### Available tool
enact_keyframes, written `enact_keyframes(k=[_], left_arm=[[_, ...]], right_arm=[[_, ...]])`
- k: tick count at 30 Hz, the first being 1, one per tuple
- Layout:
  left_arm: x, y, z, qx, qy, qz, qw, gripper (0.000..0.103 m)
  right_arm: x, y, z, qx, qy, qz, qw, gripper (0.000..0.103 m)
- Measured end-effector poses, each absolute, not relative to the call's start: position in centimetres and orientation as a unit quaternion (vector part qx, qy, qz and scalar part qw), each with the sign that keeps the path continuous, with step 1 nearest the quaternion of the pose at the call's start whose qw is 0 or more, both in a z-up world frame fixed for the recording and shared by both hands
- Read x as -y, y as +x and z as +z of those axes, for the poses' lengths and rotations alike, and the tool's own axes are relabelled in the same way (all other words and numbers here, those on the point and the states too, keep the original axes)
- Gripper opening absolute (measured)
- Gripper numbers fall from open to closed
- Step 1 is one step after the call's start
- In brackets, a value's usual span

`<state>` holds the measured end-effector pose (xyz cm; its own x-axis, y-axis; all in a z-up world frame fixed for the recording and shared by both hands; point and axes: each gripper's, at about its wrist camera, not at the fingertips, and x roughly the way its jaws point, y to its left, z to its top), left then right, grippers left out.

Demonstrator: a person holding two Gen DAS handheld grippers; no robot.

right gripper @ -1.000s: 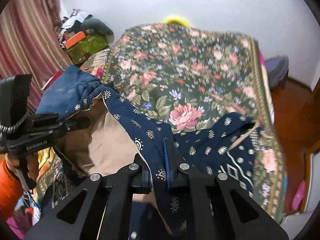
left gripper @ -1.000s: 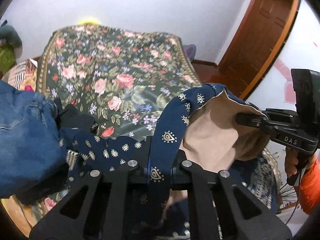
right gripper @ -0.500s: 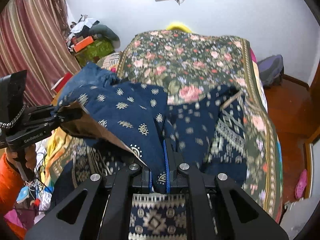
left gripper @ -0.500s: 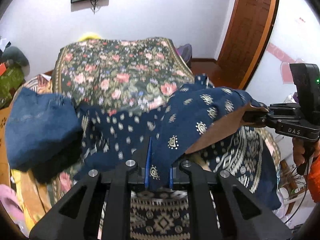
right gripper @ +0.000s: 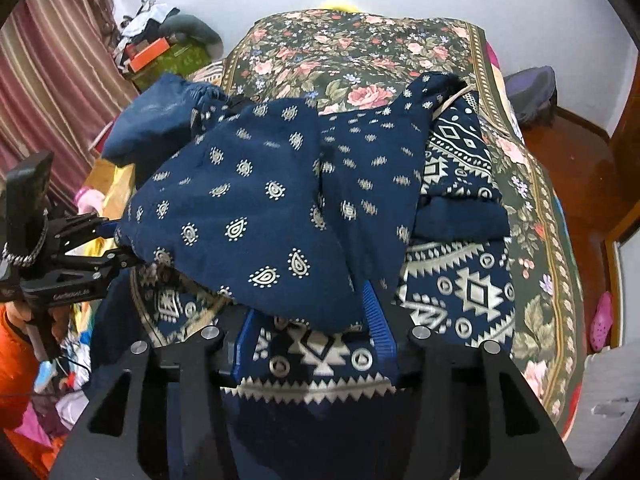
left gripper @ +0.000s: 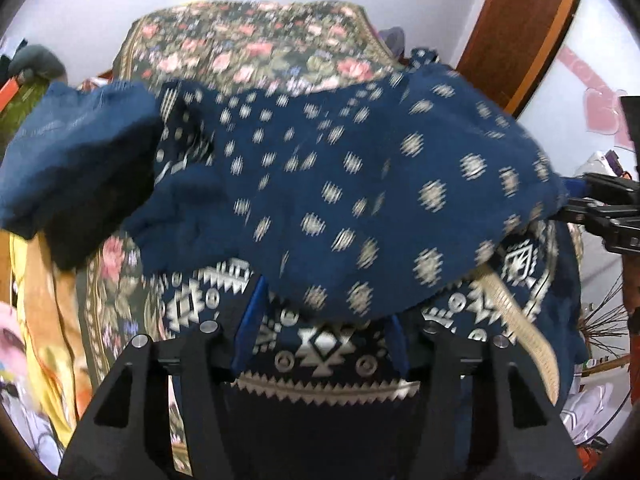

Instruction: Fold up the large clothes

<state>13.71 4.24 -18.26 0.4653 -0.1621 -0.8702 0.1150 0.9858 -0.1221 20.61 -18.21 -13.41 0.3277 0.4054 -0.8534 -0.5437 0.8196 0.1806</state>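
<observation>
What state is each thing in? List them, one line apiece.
Navy patterned garment: folded over itself on the bed, edge between both grippers' jaws.
Left gripper: jaws opening, pads off the cloth.
Right gripper: jaws opening, pads off the cloth.
Denim garment: bunched beside the navy one.
Floral bedspread: spread flat.

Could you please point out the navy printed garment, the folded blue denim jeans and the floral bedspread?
Navy printed garment [right gripper: 280,208]: right wrist view, middle of its folded-over flap.
Folded blue denim jeans [right gripper: 156,120]: right wrist view, upper face.
Floral bedspread [right gripper: 360,48]: right wrist view, bare far end.
</observation>
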Motion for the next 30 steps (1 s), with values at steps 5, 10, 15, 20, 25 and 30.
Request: enact_keyframes(k=[5, 10, 15, 20, 25, 30], left_arm=[[-6.2, 12.6, -17.3, -0.505, -0.044, -0.069, 0.859, 0.054], [-9.3, 10.9, -14.7, -0.475, -0.066, -0.039, 0.877, 0.059], [-13.3, 10.3, -14.4, -0.471, -0.094, -0.002, 0.877, 0.060], [-17.3, 10.3, -18.1, -0.524, -0.162, 0.016, 0.836, 0.060], [-18.3, 9.6, -22.7, -0.575, -0.227, -0.006, 0.786, 0.060], [-17.1, 8.9, -25.6, -0.568, -0.297, -0.025, 0.767, 0.061]], right_arm=[[19.1, 19.6, -12.6, -0.497, -0.074, 0.285, 0.816, 0.047], [21.2, 19.0, -11.1, -0.482, -0.044, 0.266, 0.834, 0.047], [24.1, 19.3, -10.6, -0.476, -0.003, 0.231, 0.848, 0.049], [26.7, 19.2, -11.2, -0.479, 0.033, 0.182, 0.858, 0.059], [29.0, 18.7, -14.0, -0.510, 0.081, 0.152, 0.843, 0.059], [29.3, 18.1, -17.6, -0.551, 0.120, 0.154, 0.812, 0.059]])
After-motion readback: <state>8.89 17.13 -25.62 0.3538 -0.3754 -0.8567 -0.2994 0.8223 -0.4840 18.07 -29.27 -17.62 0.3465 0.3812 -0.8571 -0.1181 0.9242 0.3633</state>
